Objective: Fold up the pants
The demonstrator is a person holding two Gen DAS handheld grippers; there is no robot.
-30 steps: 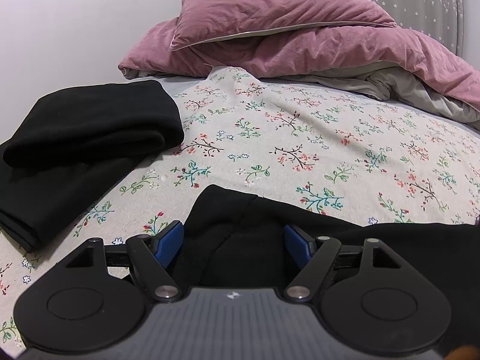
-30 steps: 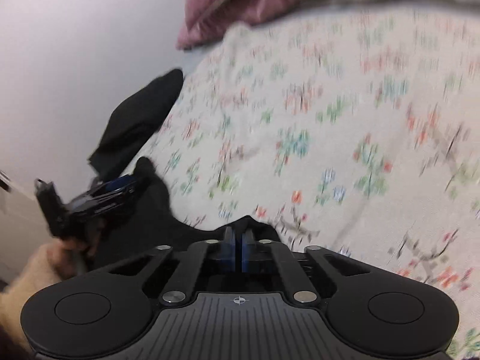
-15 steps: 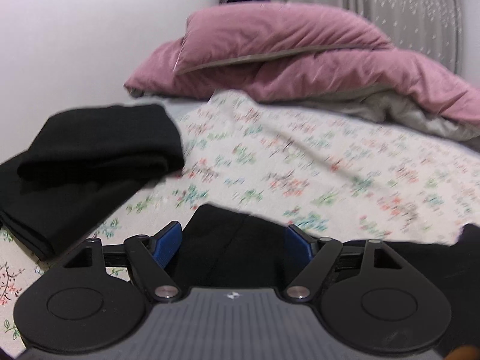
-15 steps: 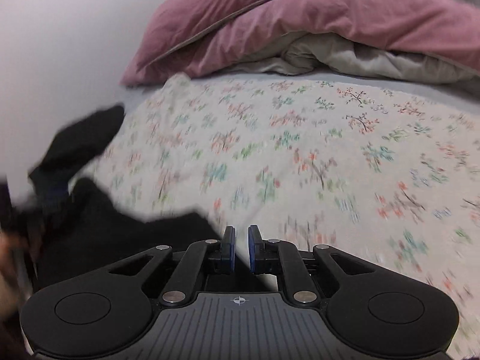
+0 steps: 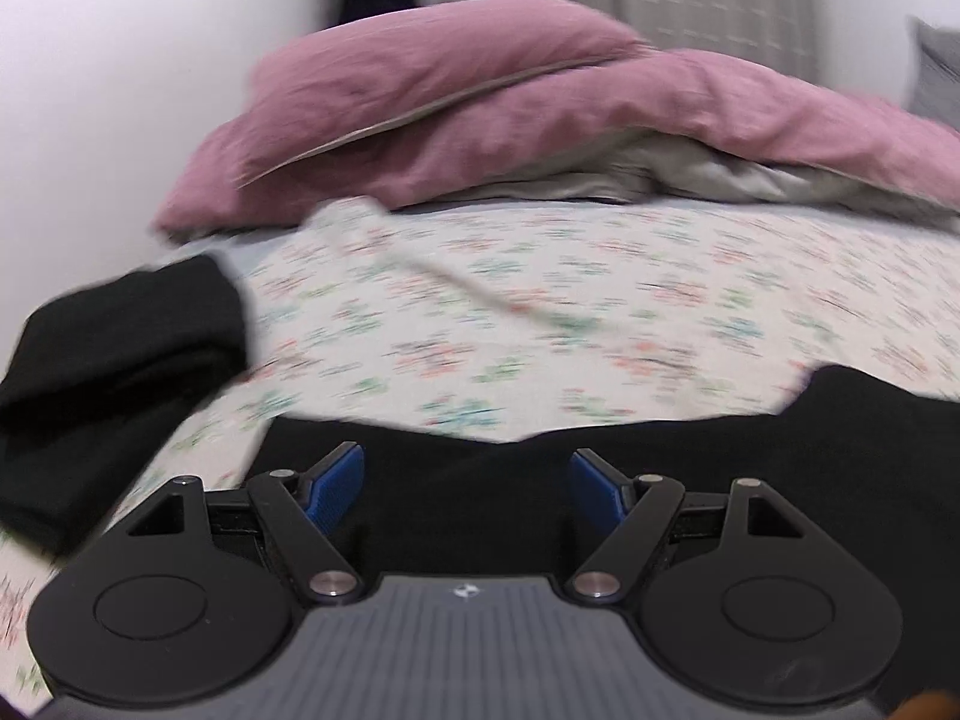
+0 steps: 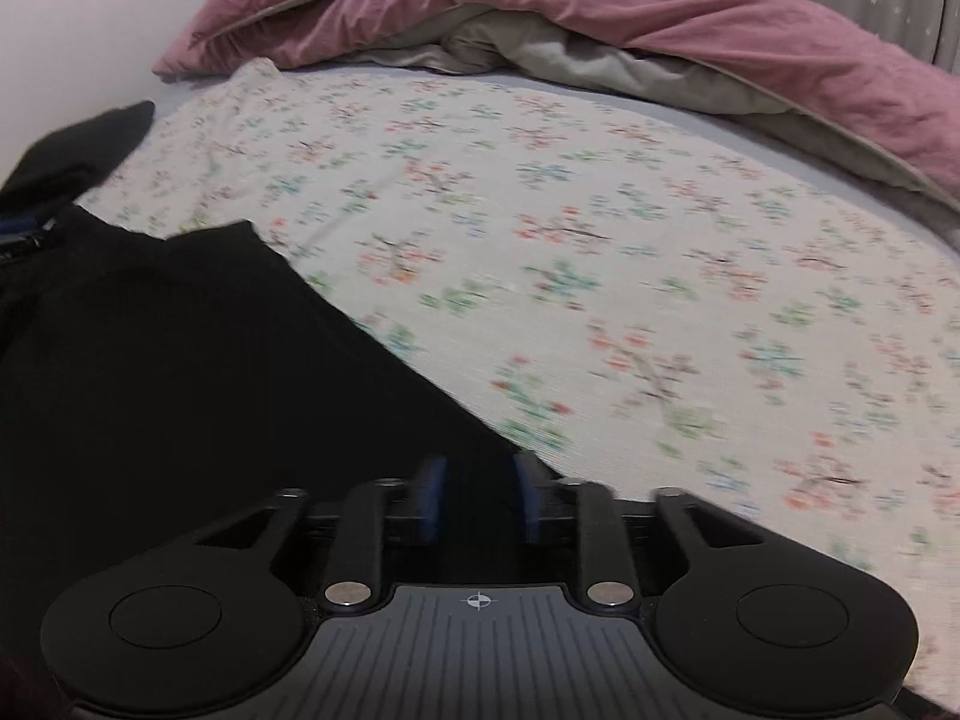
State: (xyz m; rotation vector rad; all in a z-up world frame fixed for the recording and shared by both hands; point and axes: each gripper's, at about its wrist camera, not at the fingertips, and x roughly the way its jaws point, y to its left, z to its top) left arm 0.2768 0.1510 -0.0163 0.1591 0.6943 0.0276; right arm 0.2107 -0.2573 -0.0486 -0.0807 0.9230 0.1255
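The black pants [image 5: 690, 450] lie spread on the floral sheet, filling the low part of the left wrist view. My left gripper [image 5: 467, 480] hovers over them, open wide, with its blue pads [image 5: 336, 480] clear of the cloth. In the right wrist view the pants [image 6: 180, 390] cover the lower left. My right gripper [image 6: 480, 498] is over their right edge and its jaws are opening. A dark gap shows between its pads [image 6: 432, 498], and the cloth lies beneath it without being pinched. A bit of the left gripper [image 6: 21, 228] shows at the far left edge.
A folded black garment [image 5: 120, 372] lies at the left of the bed, also seen as a dark garment [image 6: 78, 144]. A pink pillow [image 5: 432, 78] and a pink duvet with grey lining [image 5: 750, 138] are heaped at the head. The floral sheet [image 6: 600, 270] stretches to the right.
My right gripper went from shut to parted and swung right along the pants' edge. The left gripper stayed open and drew back, so more of the pants shows below it.
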